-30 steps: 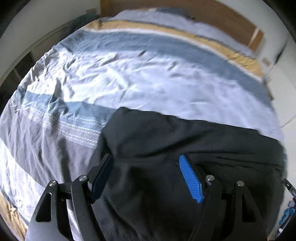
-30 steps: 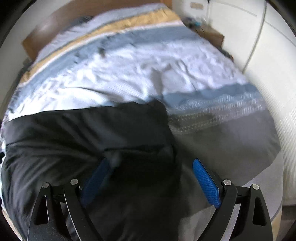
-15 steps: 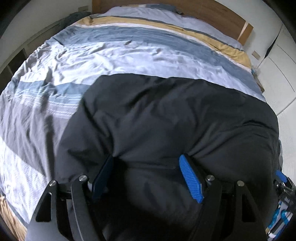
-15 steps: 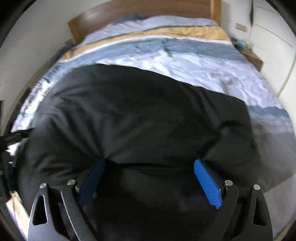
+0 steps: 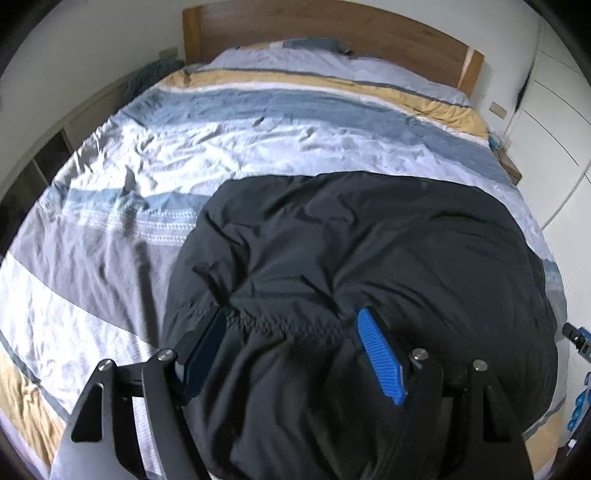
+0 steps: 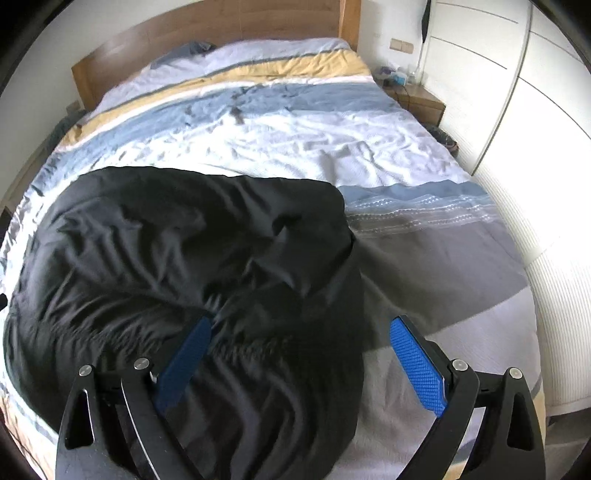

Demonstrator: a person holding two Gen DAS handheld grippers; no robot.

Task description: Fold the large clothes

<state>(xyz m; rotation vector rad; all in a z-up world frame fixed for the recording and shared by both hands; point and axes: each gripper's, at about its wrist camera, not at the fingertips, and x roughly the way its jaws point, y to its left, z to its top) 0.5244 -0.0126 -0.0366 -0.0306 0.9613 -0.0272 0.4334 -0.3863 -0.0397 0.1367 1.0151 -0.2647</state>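
Observation:
A large black garment (image 5: 369, 251) lies spread and rumpled on the near half of the bed; it also shows in the right wrist view (image 6: 192, 251). My left gripper (image 5: 291, 350) is open, jaws wide apart, with bunched black fabric lying between and over the fingers. My right gripper (image 6: 303, 354) is open too, above the garment's right edge, its right blue pad (image 6: 417, 369) over the grey duvet. The other gripper's blue parts (image 5: 580, 343) peek in at the left wrist view's right edge.
The bed has a striped duvet (image 5: 258, 122) in white, blue, grey and ochre, with a wooden headboard (image 5: 332, 29). A white wardrobe (image 6: 535, 92) stands along the right, a wooden nightstand (image 6: 421, 103) beside the headboard, and low shelving (image 5: 44, 158) on the left.
The garment was flung forward over the bed and has now settled lower and flatter. Both grippers stayed open and drew back slightly; more duvet shows beyond the garment.

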